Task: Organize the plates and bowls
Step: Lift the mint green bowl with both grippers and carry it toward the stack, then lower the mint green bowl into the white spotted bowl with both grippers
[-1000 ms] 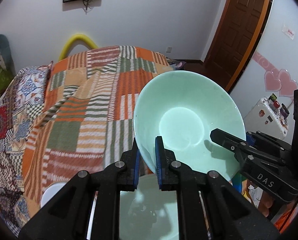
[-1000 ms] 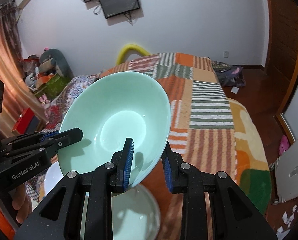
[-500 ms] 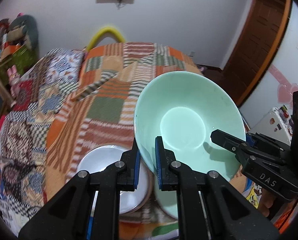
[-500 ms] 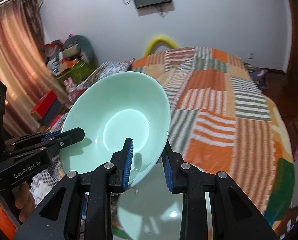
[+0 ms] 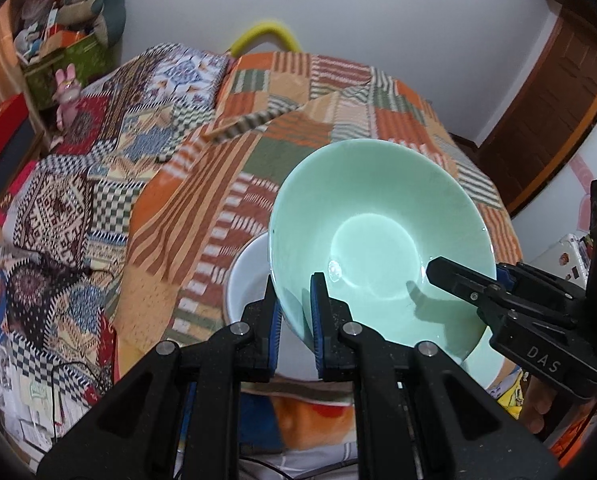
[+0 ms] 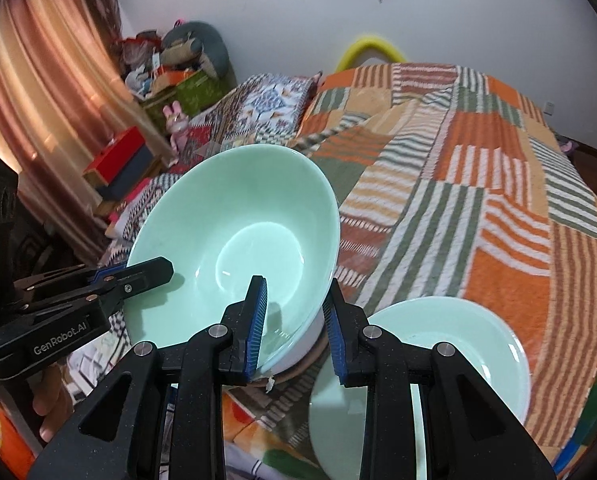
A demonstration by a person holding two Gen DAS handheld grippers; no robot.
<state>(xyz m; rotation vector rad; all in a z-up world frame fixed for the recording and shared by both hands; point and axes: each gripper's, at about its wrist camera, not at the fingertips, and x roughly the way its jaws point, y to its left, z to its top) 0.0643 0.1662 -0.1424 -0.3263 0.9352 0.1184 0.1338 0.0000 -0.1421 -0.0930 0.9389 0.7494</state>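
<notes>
Here, my two grippers carry a green bowl (image 5: 378, 236) above a white bowl (image 5: 246, 280).
Left gripper (image 5: 294, 312) and right gripper (image 6: 294, 312) each pinch opposite rim edges; I should lower it level so it nests squarely, beside the green plate (image 6: 478, 344).

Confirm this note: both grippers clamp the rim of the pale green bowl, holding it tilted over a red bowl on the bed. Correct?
One error: the bowl beneath is white, not red, as the left wrist view shows. The rest stands: the left gripper and right gripper each clamp the rim of the tilted pale green bowl.
</notes>
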